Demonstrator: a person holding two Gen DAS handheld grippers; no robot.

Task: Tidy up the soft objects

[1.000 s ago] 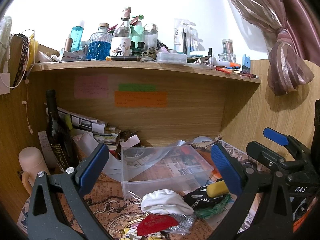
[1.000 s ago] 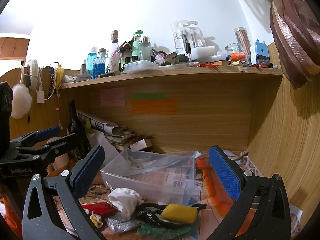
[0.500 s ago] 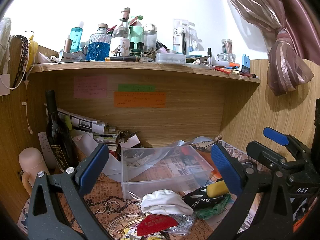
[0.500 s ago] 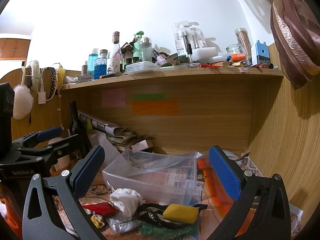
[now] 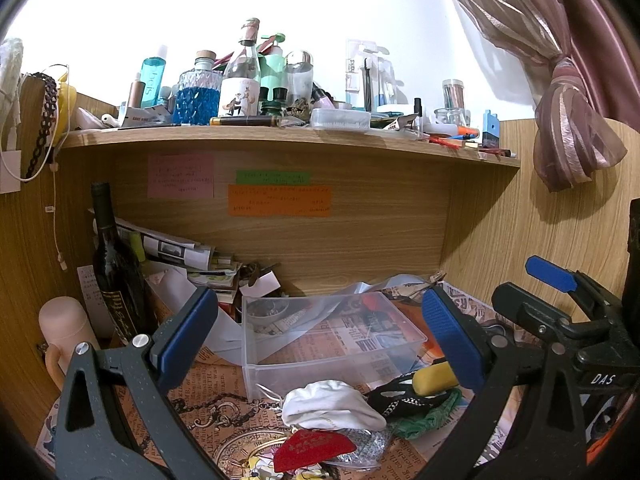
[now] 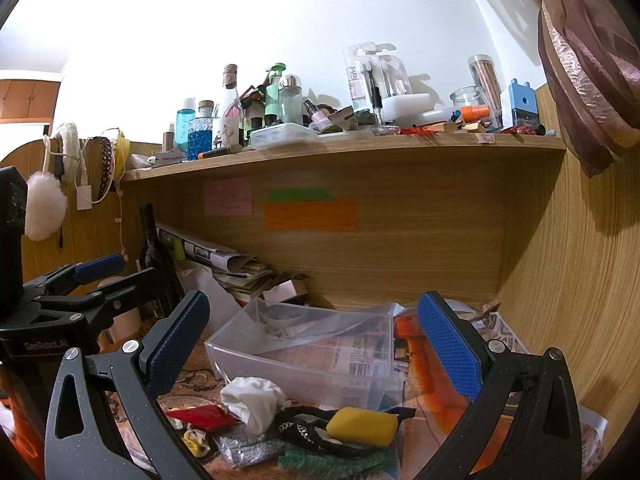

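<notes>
Hardly anything is shifting since earlier: both left tongs (image 5: 320,340) and right tongs (image 6: 314,342) are hovering wide open and empty, with the crumpled white cloth (image 5: 330,404) lying lower centre before the clear plastic bin (image 5: 332,340), risking snagging neighbouring black straps (image 6: 308,426).

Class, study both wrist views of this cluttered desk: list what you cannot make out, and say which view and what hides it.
- Sticky notes, both views: writing too small to read.
- Yellow sponge, left view: right end behind the left claw finger.
- Red item, left view: cut by the bottom edge.
- Clear bin, right view: contents blurred by crumpled plastic.
- Right claw: open, nothing held.
</notes>
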